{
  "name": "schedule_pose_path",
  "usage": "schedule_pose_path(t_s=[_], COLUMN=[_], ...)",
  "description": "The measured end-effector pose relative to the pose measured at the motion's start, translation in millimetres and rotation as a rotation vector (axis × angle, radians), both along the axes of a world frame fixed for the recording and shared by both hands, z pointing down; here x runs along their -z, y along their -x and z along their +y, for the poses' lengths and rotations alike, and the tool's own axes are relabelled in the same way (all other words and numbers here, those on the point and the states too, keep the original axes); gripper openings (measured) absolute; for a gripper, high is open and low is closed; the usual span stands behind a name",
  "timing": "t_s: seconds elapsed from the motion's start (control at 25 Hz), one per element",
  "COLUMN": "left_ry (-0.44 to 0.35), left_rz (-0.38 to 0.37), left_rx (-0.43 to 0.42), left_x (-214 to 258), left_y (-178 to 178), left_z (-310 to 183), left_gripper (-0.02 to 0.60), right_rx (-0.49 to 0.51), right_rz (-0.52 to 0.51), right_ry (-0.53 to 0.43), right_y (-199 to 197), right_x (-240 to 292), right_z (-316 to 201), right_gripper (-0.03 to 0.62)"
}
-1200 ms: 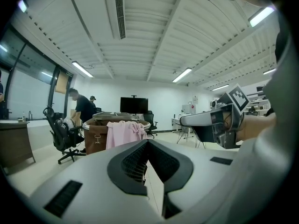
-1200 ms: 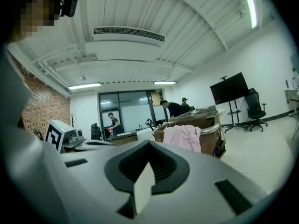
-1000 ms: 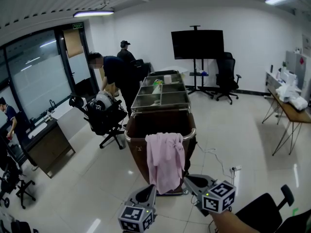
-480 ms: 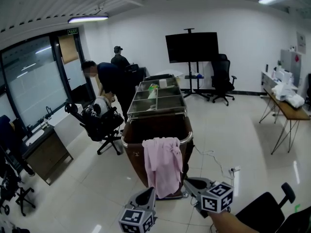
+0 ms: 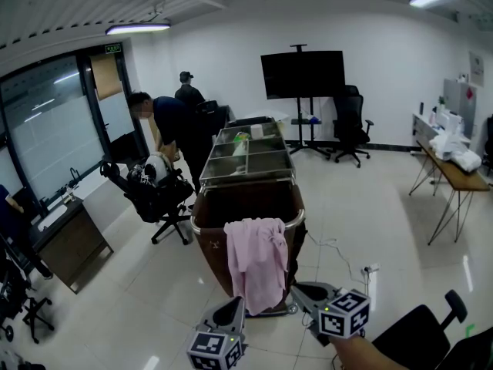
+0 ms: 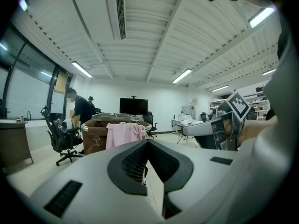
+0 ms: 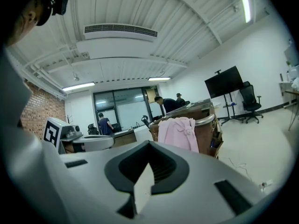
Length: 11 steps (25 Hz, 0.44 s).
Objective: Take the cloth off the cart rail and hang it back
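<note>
Jaws of the left gripper and right gripper closed and empty, near the pink cloth draped over the cart rail; risk: reaching in unopened, they would likely push the cloth off instead of gripping it.

We can read no text here; the small green wall sign is too tiny to decipher.

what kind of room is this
Probably an office or lab workspace: a large screen on a wheeled stand, a swivel office chair beside it, and a housekeeping cart with a pink cloth over its rail.
</note>
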<state>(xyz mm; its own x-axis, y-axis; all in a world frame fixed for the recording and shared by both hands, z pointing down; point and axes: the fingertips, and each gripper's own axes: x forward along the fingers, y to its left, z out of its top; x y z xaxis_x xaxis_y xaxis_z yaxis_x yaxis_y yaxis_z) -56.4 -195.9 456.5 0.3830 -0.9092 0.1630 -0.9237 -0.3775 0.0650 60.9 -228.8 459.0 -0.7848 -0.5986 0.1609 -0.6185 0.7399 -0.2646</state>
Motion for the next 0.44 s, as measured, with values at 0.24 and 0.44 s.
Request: schedule_pose_path(t_s=[0.24,0.44], left_ry=[-0.005,-0.007], left_rz=[-0.005,-0.010], left_rx=[-0.005,-0.014], left_x=[1.4,3.3], left_y=[0.6,-4.4], left_z=[0.2,3.7], left_gripper=[0.000,0.000], right_rx=[-0.002,-0.001], right_rz=[0.000,0.007], right_ry=[0.001,0.003], right_y=[-0.4,-3.8], right_x=[-0.1,-1.2], right_z=[2.3,5.6], right_gripper=[0.008,0.008])
